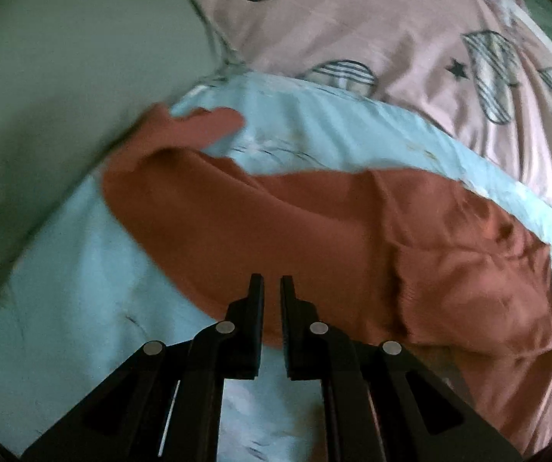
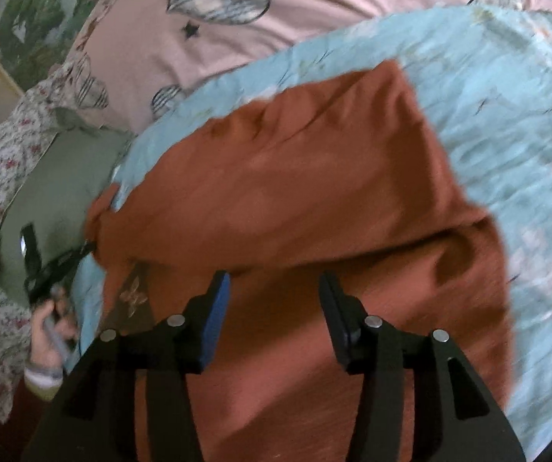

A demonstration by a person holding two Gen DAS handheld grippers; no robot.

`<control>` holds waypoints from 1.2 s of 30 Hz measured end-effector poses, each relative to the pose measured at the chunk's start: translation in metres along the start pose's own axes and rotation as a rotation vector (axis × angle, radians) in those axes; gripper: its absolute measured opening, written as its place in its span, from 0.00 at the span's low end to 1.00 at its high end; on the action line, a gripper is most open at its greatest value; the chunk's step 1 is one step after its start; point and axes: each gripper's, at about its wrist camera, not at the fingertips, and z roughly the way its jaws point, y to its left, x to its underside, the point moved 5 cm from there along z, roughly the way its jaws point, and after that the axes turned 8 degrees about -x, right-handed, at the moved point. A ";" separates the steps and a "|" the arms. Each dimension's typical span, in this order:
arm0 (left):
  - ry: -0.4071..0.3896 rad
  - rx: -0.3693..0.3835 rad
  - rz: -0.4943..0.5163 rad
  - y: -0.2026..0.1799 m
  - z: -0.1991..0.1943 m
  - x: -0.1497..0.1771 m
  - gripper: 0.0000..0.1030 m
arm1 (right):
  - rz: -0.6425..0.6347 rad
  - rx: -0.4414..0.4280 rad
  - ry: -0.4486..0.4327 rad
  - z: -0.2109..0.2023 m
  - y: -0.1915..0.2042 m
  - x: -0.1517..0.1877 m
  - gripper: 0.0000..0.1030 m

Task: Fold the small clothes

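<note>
A rust-orange small garment (image 1: 353, 238) lies spread on a light blue cloth (image 1: 64, 288), with one narrow part reaching up to the left. My left gripper (image 1: 272, 285) hovers over the garment's near edge, its jaws almost closed with a narrow gap and nothing between them. In the right wrist view the same garment (image 2: 295, 192) fills the middle. My right gripper (image 2: 274, 281) is open above it, jaws wide apart and empty. The left gripper and the hand holding it (image 2: 49, 300) show at the left edge of that view.
A pink sheet with striped heart prints (image 1: 353, 30) lies beyond the blue cloth (image 2: 507, 115). A grey-green pillow (image 1: 64, 96) sits to the left. A floral fabric (image 2: 2, 177) and a framed picture (image 2: 25, 38) are at the far left of the right wrist view.
</note>
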 end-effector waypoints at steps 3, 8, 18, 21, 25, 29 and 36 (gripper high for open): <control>0.005 -0.035 -0.019 0.012 0.013 -0.018 0.26 | 0.014 -0.025 0.038 0.010 0.009 0.015 0.54; -0.039 -0.125 -0.006 0.021 0.039 -0.059 0.55 | 0.023 -0.042 0.075 0.024 0.012 0.023 0.59; 0.015 -0.358 0.146 0.037 0.132 -0.117 0.59 | 0.036 -0.042 0.076 0.025 0.016 0.020 0.60; 0.047 -0.303 0.094 0.048 0.142 -0.120 0.19 | 0.032 -0.051 0.076 0.029 0.018 0.020 0.60; -0.002 -0.198 -0.022 0.061 0.117 -0.126 0.12 | 0.031 -0.075 0.076 0.035 0.025 0.023 0.60; -0.064 -0.084 -0.057 0.046 0.072 -0.119 0.12 | 0.026 -0.100 0.071 0.036 0.031 0.026 0.60; -0.157 0.144 -0.004 -0.051 -0.015 -0.078 0.12 | 0.036 -0.093 0.026 0.017 0.025 0.027 0.60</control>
